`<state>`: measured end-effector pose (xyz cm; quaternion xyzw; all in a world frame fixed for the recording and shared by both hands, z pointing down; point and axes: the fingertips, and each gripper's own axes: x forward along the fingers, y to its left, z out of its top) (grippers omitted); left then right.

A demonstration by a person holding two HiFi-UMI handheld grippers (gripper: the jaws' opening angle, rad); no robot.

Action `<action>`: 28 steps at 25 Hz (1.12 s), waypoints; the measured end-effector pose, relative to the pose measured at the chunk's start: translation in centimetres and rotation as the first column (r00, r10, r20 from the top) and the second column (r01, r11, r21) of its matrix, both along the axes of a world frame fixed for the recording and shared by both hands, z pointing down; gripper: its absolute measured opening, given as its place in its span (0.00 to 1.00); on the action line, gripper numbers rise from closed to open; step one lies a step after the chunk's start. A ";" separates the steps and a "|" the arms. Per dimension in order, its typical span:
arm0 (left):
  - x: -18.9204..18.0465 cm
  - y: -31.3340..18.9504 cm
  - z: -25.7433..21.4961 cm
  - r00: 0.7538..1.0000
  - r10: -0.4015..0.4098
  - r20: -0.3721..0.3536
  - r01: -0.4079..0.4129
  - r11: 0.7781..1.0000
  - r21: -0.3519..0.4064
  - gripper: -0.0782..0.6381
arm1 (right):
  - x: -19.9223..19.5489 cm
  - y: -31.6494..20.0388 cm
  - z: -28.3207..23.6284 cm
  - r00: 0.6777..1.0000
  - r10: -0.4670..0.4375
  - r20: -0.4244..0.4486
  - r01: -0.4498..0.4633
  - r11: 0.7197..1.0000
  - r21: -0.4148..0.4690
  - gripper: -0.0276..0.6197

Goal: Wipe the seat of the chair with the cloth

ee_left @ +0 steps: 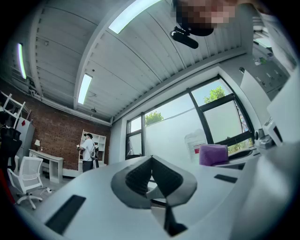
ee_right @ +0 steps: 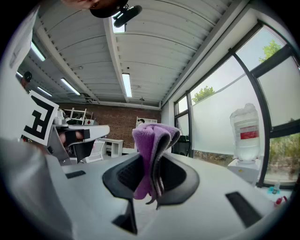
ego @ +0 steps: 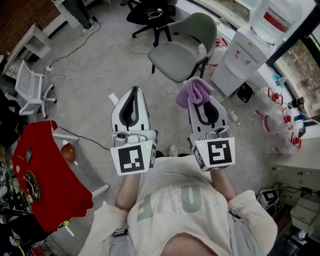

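A grey-green chair [ego: 182, 47] with a padded seat stands on the floor ahead of me, a little to the right. My right gripper [ego: 196, 96] is shut on a folded purple cloth [ego: 195, 90], held well short of the chair's near edge. In the right gripper view the purple cloth [ee_right: 151, 150] sticks up between the jaws of the right gripper [ee_right: 149, 174]. My left gripper [ego: 133, 91] is beside it at the same height, shut with nothing in it. The left gripper [ee_left: 151, 176] points upward at windows and ceiling, with the cloth [ee_left: 213, 154] at its right.
A water dispenser [ego: 248, 50] stands right of the chair, with large bottles [ego: 276, 117] on the floor near it. A black office chair [ego: 150, 15] is behind, a white chair [ego: 29, 91] at left, a red table [ego: 47, 175] at near left. Cables [ego: 75, 62] lie on the floor.
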<state>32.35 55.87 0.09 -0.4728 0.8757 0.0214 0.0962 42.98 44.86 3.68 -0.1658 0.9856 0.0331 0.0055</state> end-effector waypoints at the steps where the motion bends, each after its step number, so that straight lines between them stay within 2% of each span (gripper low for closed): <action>1: -0.1 0.1 0.0 1.000 -0.004 -0.001 0.004 1.000 0.003 0.13 | 0.0 -0.1 0.0 1.000 0.001 0.001 -0.001 1.000 -0.001 0.18; 8: -0.2 0.5 0.1 1.000 -0.025 -0.008 0.025 1.000 0.007 0.13 | 0.3 -1.1 0.4 1.000 0.002 -0.020 -0.001 1.000 0.015 0.18; 12: -1.0 0.6 0.8 0.999 -0.035 -0.013 0.034 0.999 -0.020 0.13 | 0.3 -2.4 1.4 0.999 0.029 -0.022 -0.030 0.999 -0.032 0.18; 17: -2.6 1.1 1.6 0.998 -0.053 -0.025 0.052 0.997 -0.055 0.13 | -0.2 -3.0 2.5 0.998 0.042 -0.038 -0.044 0.998 -0.046 0.18; 21: -4.1 0.4 2.7 0.997 -0.053 -0.061 0.049 0.997 -0.066 0.13 | -1.7 -3.7 3.4 0.998 0.033 -0.061 -0.037 0.998 -0.054 0.18; 28: -8.9 -3.7 3.1 0.999 -0.019 -0.040 0.017 0.999 -0.048 0.13 | -6.4 -6.9 4.5 0.997 0.029 -0.073 -0.033 0.998 -0.056 0.18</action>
